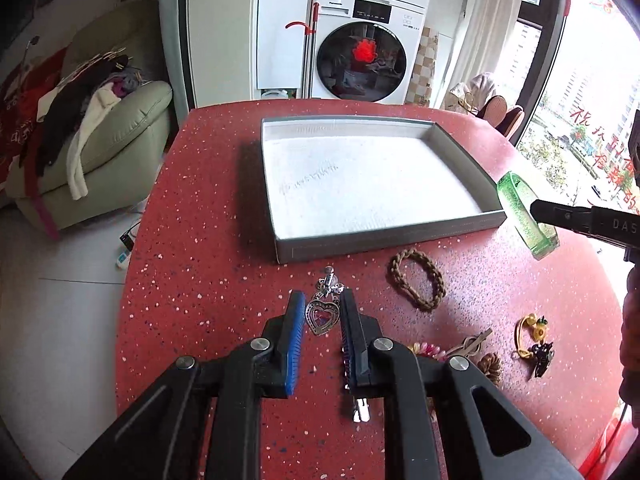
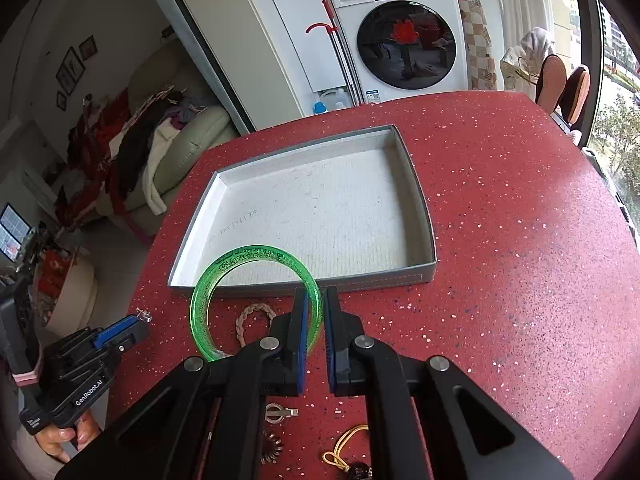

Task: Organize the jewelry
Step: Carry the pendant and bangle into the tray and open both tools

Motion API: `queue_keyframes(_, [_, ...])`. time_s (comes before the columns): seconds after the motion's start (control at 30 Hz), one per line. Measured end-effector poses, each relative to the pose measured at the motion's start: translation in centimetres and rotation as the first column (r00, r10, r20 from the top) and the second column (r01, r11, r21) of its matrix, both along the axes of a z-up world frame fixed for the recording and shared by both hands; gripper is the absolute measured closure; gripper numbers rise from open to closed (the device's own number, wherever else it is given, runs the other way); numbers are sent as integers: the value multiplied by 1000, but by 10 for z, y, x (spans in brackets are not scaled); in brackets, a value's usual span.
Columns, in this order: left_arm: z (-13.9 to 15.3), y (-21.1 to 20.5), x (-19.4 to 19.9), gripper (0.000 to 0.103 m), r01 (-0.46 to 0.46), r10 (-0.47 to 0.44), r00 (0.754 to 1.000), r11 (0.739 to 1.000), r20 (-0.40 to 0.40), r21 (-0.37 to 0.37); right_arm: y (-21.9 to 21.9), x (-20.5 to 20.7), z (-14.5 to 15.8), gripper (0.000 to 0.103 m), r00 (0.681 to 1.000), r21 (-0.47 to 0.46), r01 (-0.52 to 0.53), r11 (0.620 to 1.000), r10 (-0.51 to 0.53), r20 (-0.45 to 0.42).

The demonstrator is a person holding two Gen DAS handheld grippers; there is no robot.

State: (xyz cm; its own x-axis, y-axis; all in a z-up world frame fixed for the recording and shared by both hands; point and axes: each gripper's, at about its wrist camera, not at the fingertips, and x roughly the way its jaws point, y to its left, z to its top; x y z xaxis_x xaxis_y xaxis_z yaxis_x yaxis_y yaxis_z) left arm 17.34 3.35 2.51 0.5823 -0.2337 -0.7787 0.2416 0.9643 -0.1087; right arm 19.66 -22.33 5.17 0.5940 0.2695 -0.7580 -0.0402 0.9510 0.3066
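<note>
In the left wrist view my left gripper [image 1: 322, 300] is shut on a silver heart pendant [image 1: 320, 318], whose small charms [image 1: 329, 283] stick out past the fingertips, above the red speckled table [image 1: 208, 264]. My right gripper [image 2: 318, 300] is shut on the rim of a clear green bangle [image 2: 224, 272], held upright just in front of the tray. The bangle [image 1: 520, 208] also shows at the right of the left wrist view. A grey tray [image 1: 384, 240] with a white lining lies ahead, its near wall [image 2: 380, 280] close to the right fingertips. Nothing lies in it.
A braided brown bracelet [image 1: 416, 280] lies before the tray. Nearer me are a yellow cord charm [image 1: 528, 332], a key-like piece [image 1: 472, 344], a brown spiral tie [image 1: 490, 366] and a silver clip [image 1: 360, 412]. The table edge drops off at left; a sofa and washing machine stand beyond.
</note>
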Motion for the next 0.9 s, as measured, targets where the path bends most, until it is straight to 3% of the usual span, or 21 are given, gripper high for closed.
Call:
queue_keyframes(0.2, [38, -18, 56, 67, 9, -8, 999, 1000, 48, -21, -4, 49, 10, 95, 1000, -35, 7, 999, -7, -8])
queue_keyframes(0.37, [43, -40, 114, 67, 0, 0, 998, 1000, 58, 1, -9, 91, 2, 95, 999, -73, 36, 997, -38, -35])
queue_keyframes(0.6, [5, -61, 166, 67, -34, 33, 999, 998, 31, 52, -13, 126, -39, 95, 991, -107, 64, 992, -75, -106])
queue_keyframes(0.9, [-46, -78, 176, 67, -23, 28, 999, 992, -38, 127, -8, 133, -77, 95, 986, -163, 65, 985, -88, -142])
